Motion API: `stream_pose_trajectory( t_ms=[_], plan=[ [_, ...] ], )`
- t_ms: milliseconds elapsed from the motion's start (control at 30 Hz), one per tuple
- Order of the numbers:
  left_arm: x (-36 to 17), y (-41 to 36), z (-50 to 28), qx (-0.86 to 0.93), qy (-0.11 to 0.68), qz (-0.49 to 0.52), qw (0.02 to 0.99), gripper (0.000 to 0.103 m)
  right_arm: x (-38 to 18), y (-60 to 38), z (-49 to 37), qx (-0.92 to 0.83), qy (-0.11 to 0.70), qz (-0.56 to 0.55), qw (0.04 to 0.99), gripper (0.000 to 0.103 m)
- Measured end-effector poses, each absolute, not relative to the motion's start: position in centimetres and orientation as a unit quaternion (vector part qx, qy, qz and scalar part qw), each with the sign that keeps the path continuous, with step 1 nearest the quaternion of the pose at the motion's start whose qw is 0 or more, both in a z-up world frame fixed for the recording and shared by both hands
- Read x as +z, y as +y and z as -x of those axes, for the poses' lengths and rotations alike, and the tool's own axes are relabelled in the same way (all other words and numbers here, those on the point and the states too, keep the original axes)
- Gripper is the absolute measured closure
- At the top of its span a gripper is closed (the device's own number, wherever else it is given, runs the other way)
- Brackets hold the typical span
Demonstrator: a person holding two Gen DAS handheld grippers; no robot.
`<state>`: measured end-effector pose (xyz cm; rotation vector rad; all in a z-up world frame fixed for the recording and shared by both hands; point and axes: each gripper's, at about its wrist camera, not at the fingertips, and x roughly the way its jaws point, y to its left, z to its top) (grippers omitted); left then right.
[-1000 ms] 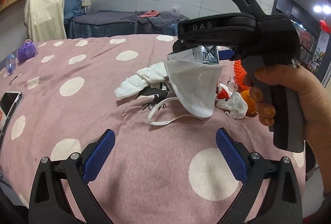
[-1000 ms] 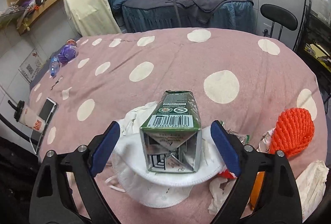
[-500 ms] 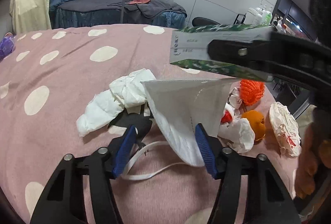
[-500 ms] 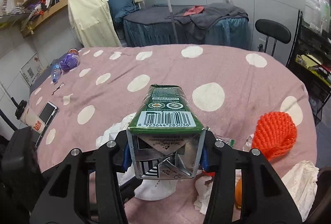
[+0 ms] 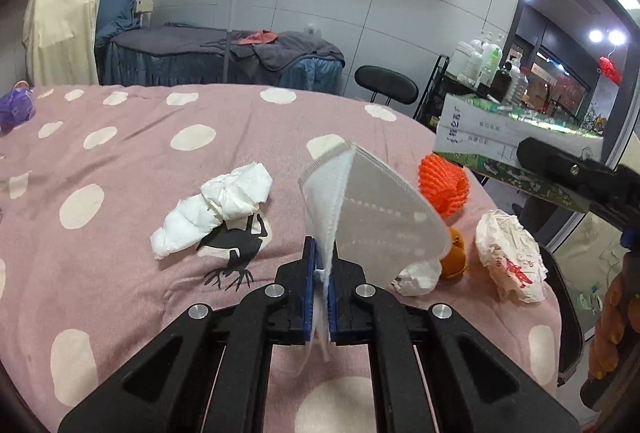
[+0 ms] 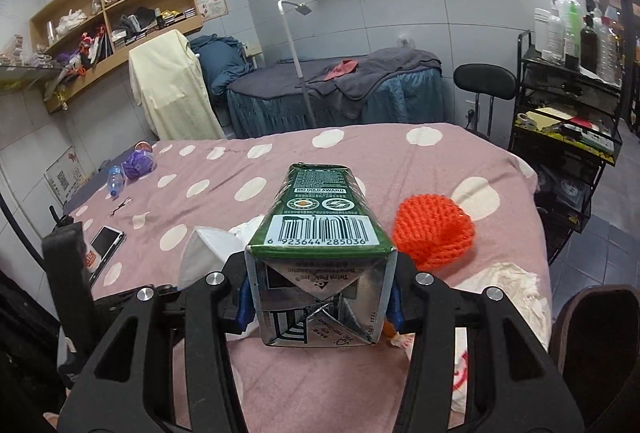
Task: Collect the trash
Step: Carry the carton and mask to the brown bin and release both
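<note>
My left gripper (image 5: 319, 293) is shut on the edge of a white face mask (image 5: 372, 209) and holds it up above the pink dotted bedspread (image 5: 120, 273). My right gripper (image 6: 320, 297) is shut on a green drink carton (image 6: 320, 233), lifted off the bed; the carton also shows at the right of the left wrist view (image 5: 500, 149). On the bed lie a crumpled white tissue (image 5: 216, 213), an orange foam fruit net (image 5: 444, 185), a crumpled printed wrapper (image 5: 508, 261), a small white wad (image 5: 416, 279) and an orange peel (image 5: 456, 257).
A phone (image 6: 105, 239), a small bottle (image 6: 114, 183) and a purple object (image 6: 138, 163) lie at the bed's far left. A black stool (image 6: 484, 81) and a wire shelf cart (image 6: 568, 121) with bottles stand past the bed's right edge. A massage bed (image 6: 336, 93) is behind.
My left gripper closed on the mask and lifted it off the bed. My right gripper closed on the carton and raised it up and to the right.
</note>
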<state>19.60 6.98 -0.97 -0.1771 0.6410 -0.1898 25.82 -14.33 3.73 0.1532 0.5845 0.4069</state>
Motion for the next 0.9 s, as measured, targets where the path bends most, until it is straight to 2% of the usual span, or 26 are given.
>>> stream_pose_trajectory(
  t_ms=[467, 700, 900],
  plan=[
    [3.5, 0.4, -13.8, -0.180, 0.245, 0.077, 0.950, 0.098, 3.3, -27.4, -17.4, 0.091, 0.252, -0.123, 0.955, 0.054],
    [3.1, -6.2, -13.9, -0.252, 0.250, 0.058, 0.933, 0.098, 0.4, -35.3, -14.7, 0.003, 0.280, -0.154, 0.948, 0.054],
    [1.9, -11.8, -14.6, -0.307, 0.272, 0.036, 0.911, 0.098, -4.0, -40.0, -14.1, -0.052, 0.333, -0.168, 0.926, 0.054]
  ],
)
